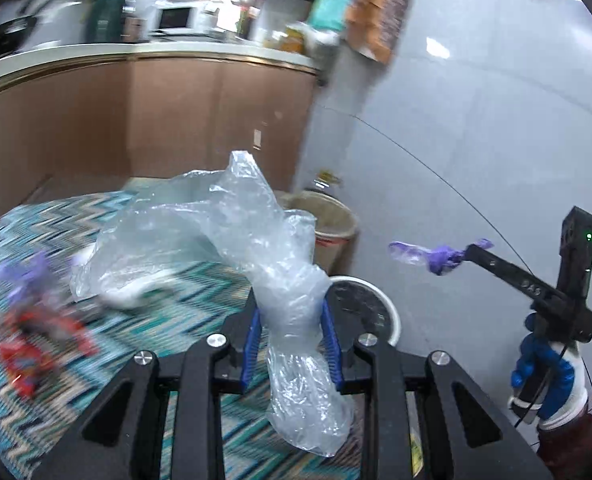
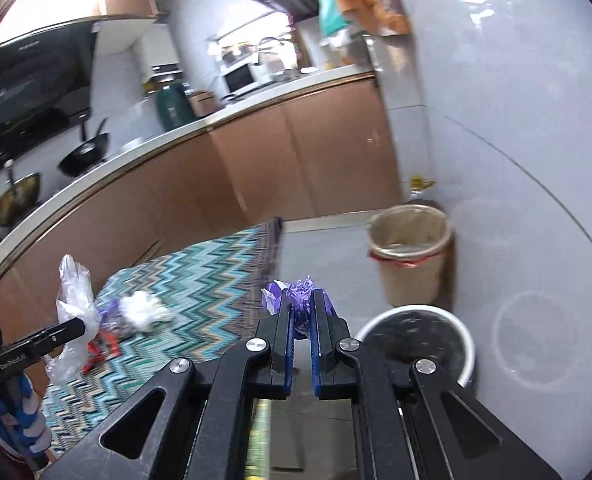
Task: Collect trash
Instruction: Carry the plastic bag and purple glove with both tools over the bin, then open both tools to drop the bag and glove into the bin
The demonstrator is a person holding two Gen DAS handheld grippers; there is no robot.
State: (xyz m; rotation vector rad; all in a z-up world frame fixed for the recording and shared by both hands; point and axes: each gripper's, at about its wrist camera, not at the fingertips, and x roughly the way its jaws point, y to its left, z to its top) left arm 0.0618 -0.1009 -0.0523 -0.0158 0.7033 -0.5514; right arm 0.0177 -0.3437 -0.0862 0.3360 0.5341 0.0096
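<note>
My left gripper [image 1: 292, 320] is shut on a crumpled clear plastic bag [image 1: 256, 216] and holds it up above the rug; it also shows in the right wrist view [image 2: 72, 292]. My right gripper [image 2: 302, 304] is shut on a purple wrapper [image 2: 302, 294], held above the floor; in the left wrist view the wrapper [image 1: 424, 256] hangs from the right gripper's tip at the right. A white-rimmed bin with a dark liner [image 2: 420, 336] stands just below and right of the right gripper. A beige bin [image 2: 412, 248] stands behind it by the wall.
A zigzag teal rug [image 2: 200, 280] carries a white crumpled wad [image 2: 144, 308], a purple wrapper [image 1: 28, 276] and a red wrapper [image 1: 32, 344]. Brown cabinets [image 2: 256, 168] under a white counter run along the back. A white tiled wall [image 2: 516, 120] is at the right.
</note>
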